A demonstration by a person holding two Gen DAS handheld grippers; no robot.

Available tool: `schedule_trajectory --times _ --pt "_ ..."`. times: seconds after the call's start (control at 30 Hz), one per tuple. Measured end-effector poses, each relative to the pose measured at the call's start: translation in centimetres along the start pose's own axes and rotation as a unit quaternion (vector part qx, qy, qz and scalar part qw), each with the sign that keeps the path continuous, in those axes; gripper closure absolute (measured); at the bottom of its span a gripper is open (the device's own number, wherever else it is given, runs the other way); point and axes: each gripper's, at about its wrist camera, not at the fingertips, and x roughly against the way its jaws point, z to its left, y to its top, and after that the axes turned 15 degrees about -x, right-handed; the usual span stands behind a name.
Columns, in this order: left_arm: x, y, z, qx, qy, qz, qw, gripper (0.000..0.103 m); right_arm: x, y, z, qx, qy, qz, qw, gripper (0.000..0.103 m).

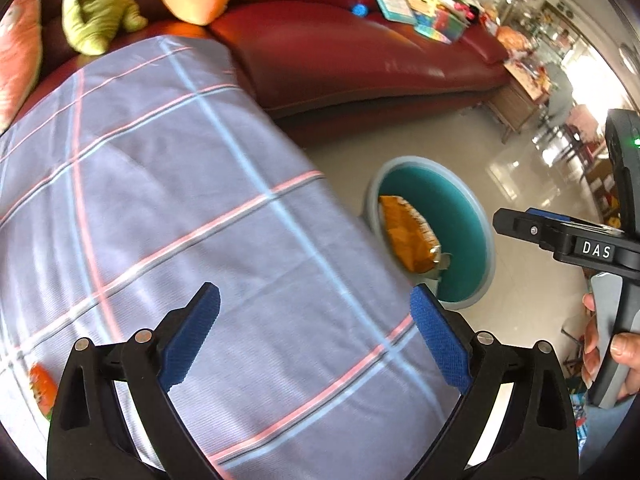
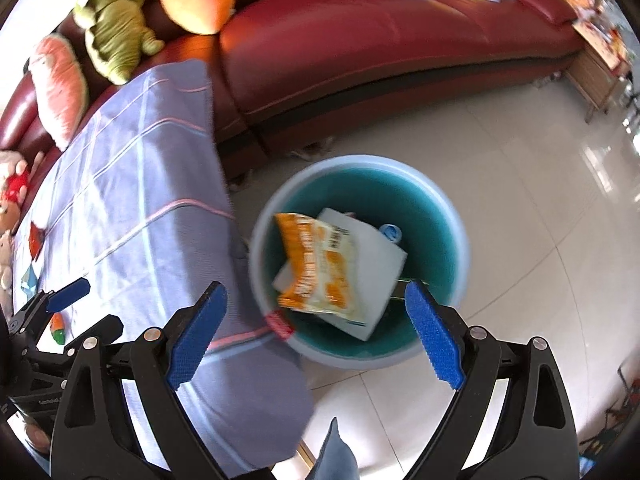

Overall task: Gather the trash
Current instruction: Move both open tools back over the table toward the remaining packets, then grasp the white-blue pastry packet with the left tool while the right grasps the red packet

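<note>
A home living room: red leather sofa (image 2: 380,40) at twelve o'clock, plush toys (image 2: 116,28) at eleven, glossy floor tiles (image 2: 540,200).

bin (image 1: 472,216): near side hidden behind the checked cloth (image 1: 180,200) in the left view.
snack bag (image 2: 316,264): blurred, print unreadable; covers much of the white box (image 2: 380,260).
small round blue-white thing (image 2: 390,233): mostly hidden behind the box.
sofa clutter (image 1: 432,8): blurred, too small to tell.
hand (image 1: 616,356): cut off by the edge.
</note>
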Motion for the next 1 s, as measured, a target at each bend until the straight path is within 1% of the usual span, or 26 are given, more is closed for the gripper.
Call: schedule_trajectory --times 0.17,0.4,0.57,0.7,0.73,0.8,0.87,0.93,1.0 --pt "1.9 -1.9 2.3 0.019 0.010 -0.009 0.9997 0.007 0.2 -1.3 3.9 0.030 0.007 0.001 1.000 0.017" --pt "4.5 -5.4 6.3 0.048 0.023 -0.022 0.9984 0.007 0.3 -3.8 9.3 0.074 0.014 0.008 0.997 0.017" --pt "6.7 -8.7 10.2 0.073 0.044 -0.029 0.9960 0.007 0.1 -5.4 14.4 0.108 0.018 0.017 0.994 0.017" --pt "9.0 -11.7 14.5 0.095 0.077 -0.032 0.9920 0.007 -0.4 -6.6 18.9 0.136 0.020 0.030 0.990 0.017" --pt "9.6 -12.6 15.7 0.103 0.085 -0.032 0.9905 0.007 -0.5 -7.0 20.7 0.150 0.020 0.034 0.988 0.017" --pt "10.5 -14.1 17.8 0.116 0.098 -0.032 0.9878 0.007 -0.7 -7.5 22.9 0.171 0.022 0.039 0.984 0.017" --pt "11.9 -16.0 20.3 0.134 0.113 -0.031 0.9841 0.007 -0.9 -8.2 26.0 0.200 0.023 0.045 0.978 0.017" --pt "13.2 -18.0 22.9 0.150 0.128 -0.029 0.9798 0.007 -1.2 -8.9 29.2 0.232 0.023 0.051 0.971 0.017" --pt "14.5 -19.7 25.1 0.165 0.145 -0.028 0.9753 0.007 -1.6 -9.7 32.8 0.270 0.021 0.057 0.961 0.017"
